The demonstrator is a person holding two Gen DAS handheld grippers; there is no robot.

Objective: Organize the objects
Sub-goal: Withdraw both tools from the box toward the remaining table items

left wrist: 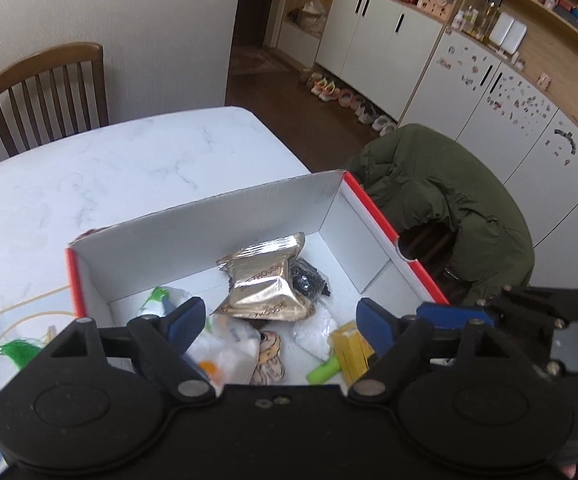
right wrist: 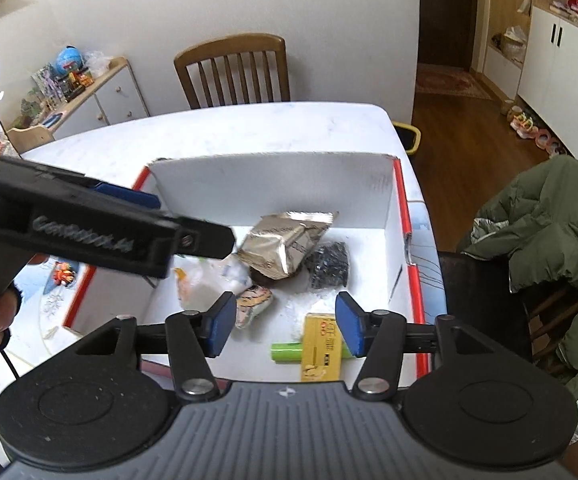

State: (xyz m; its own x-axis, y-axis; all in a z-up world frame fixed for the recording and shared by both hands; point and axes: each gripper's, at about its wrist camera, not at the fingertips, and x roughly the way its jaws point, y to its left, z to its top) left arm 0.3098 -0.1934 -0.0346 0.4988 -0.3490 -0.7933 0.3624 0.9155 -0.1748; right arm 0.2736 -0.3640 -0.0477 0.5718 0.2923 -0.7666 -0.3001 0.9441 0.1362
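Both of my claws hang spread wide and empty over the open white box with red edges: my left claw above its near end, my right claw just over the yellow carton and the green tube lying under it. Further in, on the box floor, lie a gold foil packet, a black bag, a clear plastic pouch and a small cartoon-print packet, all close together. Around the box spreads the white marble desk, with a wooden chair at its far side and a green coat draped over a chair to my right.
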